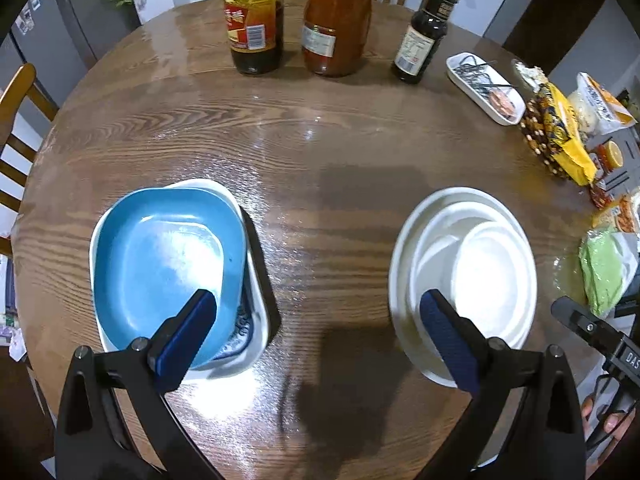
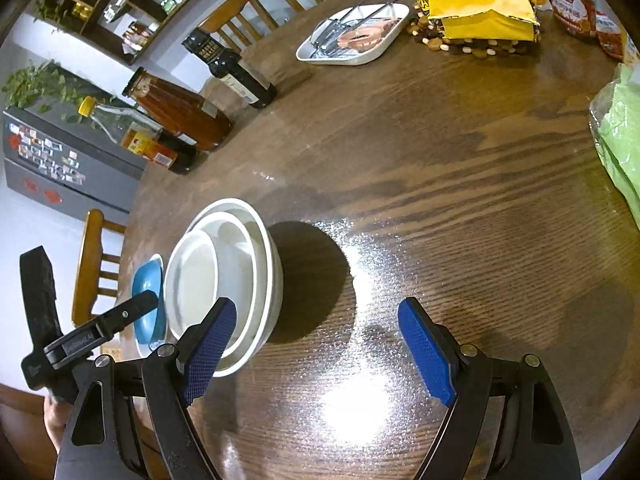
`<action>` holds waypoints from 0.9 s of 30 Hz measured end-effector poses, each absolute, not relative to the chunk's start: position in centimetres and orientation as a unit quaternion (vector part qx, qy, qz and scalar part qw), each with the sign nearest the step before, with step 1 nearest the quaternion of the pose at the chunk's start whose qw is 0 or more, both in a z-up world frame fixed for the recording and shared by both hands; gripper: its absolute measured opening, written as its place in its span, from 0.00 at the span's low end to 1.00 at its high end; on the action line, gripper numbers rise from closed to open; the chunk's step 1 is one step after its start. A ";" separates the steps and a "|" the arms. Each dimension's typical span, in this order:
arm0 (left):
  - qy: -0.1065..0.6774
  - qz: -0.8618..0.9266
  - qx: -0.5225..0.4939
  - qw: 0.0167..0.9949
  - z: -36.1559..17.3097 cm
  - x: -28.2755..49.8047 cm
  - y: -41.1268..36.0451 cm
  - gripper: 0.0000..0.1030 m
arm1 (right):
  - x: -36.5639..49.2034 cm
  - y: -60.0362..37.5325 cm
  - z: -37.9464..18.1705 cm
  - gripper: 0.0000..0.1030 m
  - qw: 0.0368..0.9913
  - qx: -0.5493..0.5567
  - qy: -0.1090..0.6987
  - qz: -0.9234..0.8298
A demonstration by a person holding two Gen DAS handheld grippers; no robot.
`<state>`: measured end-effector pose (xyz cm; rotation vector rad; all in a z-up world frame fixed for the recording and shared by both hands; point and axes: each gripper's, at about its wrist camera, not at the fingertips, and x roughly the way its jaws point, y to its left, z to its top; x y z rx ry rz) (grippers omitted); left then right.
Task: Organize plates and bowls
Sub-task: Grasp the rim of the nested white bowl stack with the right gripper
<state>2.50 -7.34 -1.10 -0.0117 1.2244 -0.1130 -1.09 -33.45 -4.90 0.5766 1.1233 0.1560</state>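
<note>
While both grippers' jaws hang apart, the blue dish (image 1: 168,264) and nested white bowls (image 1: 464,276) sit ahead, seemingly untouched.

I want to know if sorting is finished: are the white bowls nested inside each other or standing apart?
Nested. The white bowls sit one inside another as a single stack, three rims visible, beside the blue dish.

quick count: three white bowls (image 1: 464,276) nested ahead-right of the left gripper, two plates ahead-left, a blue plate (image 1: 164,264) on a white one (image 1: 252,320); three sauce bottles (image 1: 336,20) far ahead, one white tray (image 1: 484,88), two wooden chairs (image 2: 236,16) beyond the right gripper
</note>
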 end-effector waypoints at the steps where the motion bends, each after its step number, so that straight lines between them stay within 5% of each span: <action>1: 0.575 -0.052 -0.004 0.816 -1.2 2.6 -7.3 0.99 | -1.0 -33.5 -5.0 0.81 0.804 0.268 0.526 0.072; 27: 0.601 -0.037 0.027 0.798 -2.7 4.5 -7.7 0.99 | 0.8 -32.7 -6.6 0.81 0.785 0.244 0.566 0.062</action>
